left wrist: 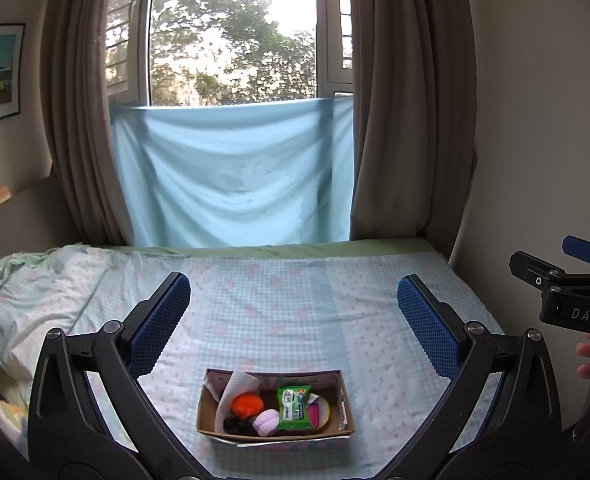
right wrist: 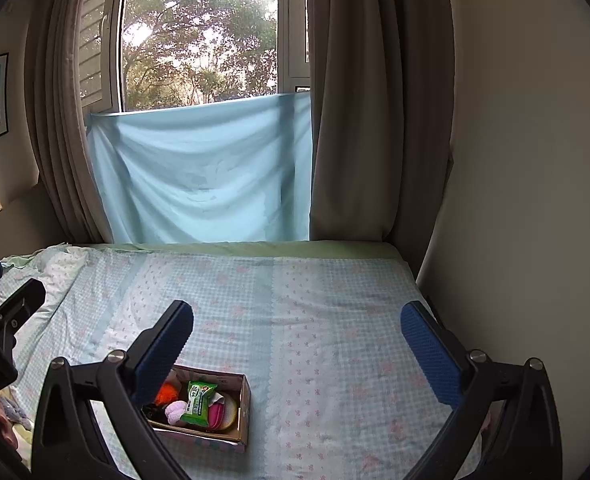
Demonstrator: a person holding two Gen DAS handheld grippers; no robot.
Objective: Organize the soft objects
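On the bed (left wrist: 279,320), at approx 6 o'clock in the left wrist view, sits the cardboard box (left wrist: 345,400) w/ the soft items already inside: orange pom (left wrist: 247,405), pink puff (left wrist: 267,421), green wipes pack (left wrist: 293,408), white tissue (left wrist: 237,388). Left gripper (left wrist: 291,312) and right gripper (right wrist: 295,340) both hang above it, spread wide, holding nothing. Risk, imo: box looks light and the bedding soft, so a gripper dipping in at 6 o'clock could tip it or drag the tissue out.
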